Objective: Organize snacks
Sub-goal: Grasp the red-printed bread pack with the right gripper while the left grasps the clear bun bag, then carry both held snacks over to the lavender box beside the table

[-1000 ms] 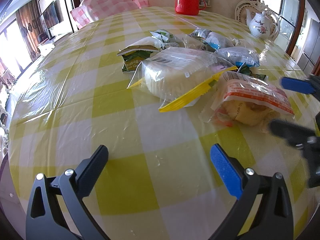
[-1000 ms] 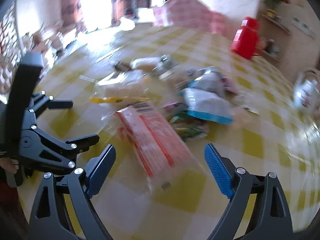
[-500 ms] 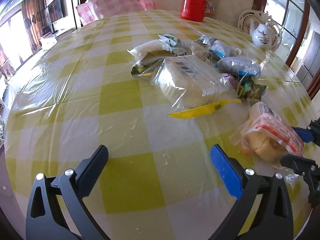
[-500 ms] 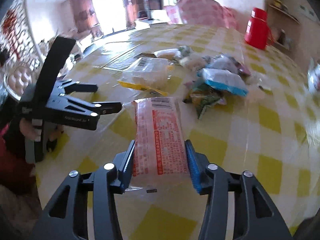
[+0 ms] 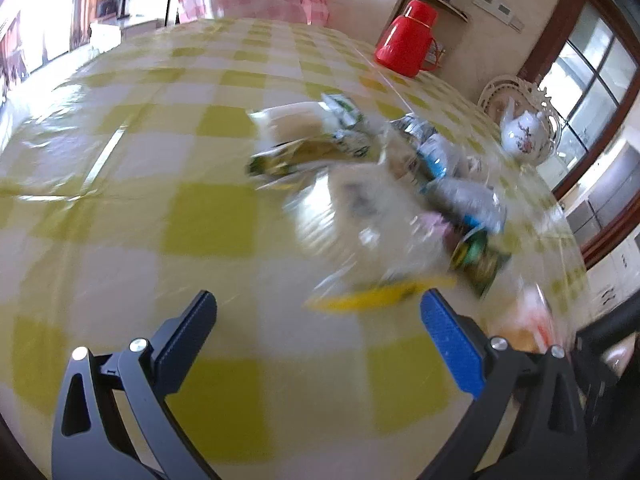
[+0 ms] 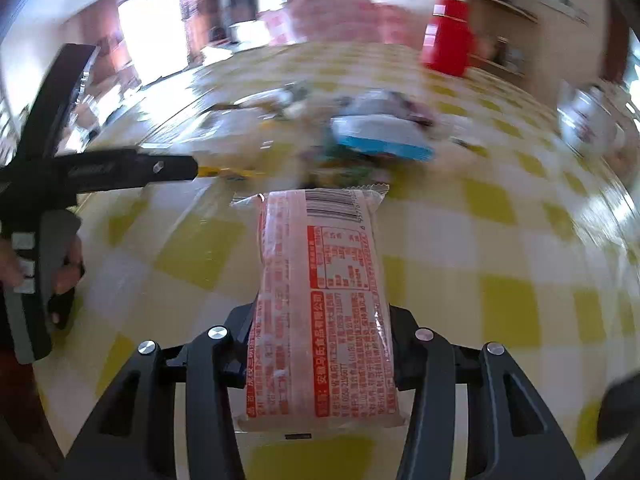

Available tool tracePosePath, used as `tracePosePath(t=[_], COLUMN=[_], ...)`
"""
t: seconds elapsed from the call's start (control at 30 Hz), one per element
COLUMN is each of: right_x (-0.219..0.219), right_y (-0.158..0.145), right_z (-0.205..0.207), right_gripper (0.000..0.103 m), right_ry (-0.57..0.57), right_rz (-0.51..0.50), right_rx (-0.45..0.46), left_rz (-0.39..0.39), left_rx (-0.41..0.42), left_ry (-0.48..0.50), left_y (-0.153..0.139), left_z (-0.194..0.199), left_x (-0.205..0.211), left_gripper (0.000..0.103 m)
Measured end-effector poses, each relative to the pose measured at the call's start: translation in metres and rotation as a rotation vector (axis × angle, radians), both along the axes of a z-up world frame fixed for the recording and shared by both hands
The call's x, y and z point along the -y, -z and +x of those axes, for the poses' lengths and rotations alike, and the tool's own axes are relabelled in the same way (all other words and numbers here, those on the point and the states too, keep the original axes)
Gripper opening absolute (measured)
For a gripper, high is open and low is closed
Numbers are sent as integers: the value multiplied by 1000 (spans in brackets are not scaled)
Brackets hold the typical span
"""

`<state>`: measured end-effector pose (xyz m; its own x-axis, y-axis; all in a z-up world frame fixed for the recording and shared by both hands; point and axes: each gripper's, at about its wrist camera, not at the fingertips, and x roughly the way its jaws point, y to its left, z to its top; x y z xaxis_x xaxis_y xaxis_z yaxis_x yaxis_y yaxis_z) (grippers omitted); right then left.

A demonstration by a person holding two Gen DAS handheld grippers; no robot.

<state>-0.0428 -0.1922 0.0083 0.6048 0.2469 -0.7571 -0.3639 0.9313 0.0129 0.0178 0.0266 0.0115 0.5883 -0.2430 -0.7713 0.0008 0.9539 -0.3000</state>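
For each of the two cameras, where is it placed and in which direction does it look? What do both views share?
Left wrist: sits on the left claw, looking down and forward over the checked table at the snack pile; its own open fingers show.
Right wrist: sits on the right claw, facing the same pile; its fingers grip the red-printed snack packet, and the person's hand with the left claw shows at the left.
Shared: the red thermos, the pile, the table.

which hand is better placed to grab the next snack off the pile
Left, probably. The left gripper is open and empty, facing the snack pile. The right gripper, whose jaws have just been closing, is clamped on the red-printed packet.
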Motion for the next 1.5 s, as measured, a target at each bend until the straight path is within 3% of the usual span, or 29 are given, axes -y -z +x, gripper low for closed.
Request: tracePosePath(t=[0.1, 0.2, 0.27, 0.33, 0.37, 0.4, 0.5, 0.67, 0.83, 1.03, 1.27, 1.5], right_x=[17, 24, 27, 33, 32, 35, 41, 47, 46, 46, 32, 17], right_y=[1, -2, -2, -3, -4, -4, -5, -5, -4, -2, -6, -7], right_z=[-10, -18, -17, -17, -17, -17, -18, -17, -16, -15, -36, -48], right_gripper=[47, 47, 47, 47, 47, 47, 47, 47, 47, 47, 47, 47], right_ry=[37, 37, 42, 49, 52, 56, 68, 87, 107, 155, 177, 177], right_rz=[63, 122, 135, 164, 174, 189, 217, 241, 226, 196, 257, 299], right_rx=[0, 22, 19, 11, 9, 8, 16, 11, 6, 6, 28, 14], left_rz=[45, 149, 199, 277, 309, 295, 257, 177, 160, 135, 120, 137], left_rx=[-13, -35, -70, -41, -21, 7, 37, 56, 63, 129, 194, 218], left_ry=[5, -51, -52, -27, -20, -18, 21, 60, 62, 28, 32, 121], left_y=[-3, -3, 6, 11, 12, 9, 7, 7, 4, -5, -19, -25], left_z=[28, 56, 65, 61, 57, 51, 36, 17, 10, -15, -77, -132], left_x=[27, 45, 52, 59, 62, 59, 53, 48, 47, 38, 26, 22], left_gripper=[102, 102, 102, 101, 90, 76, 71, 70, 70, 70, 70, 70])
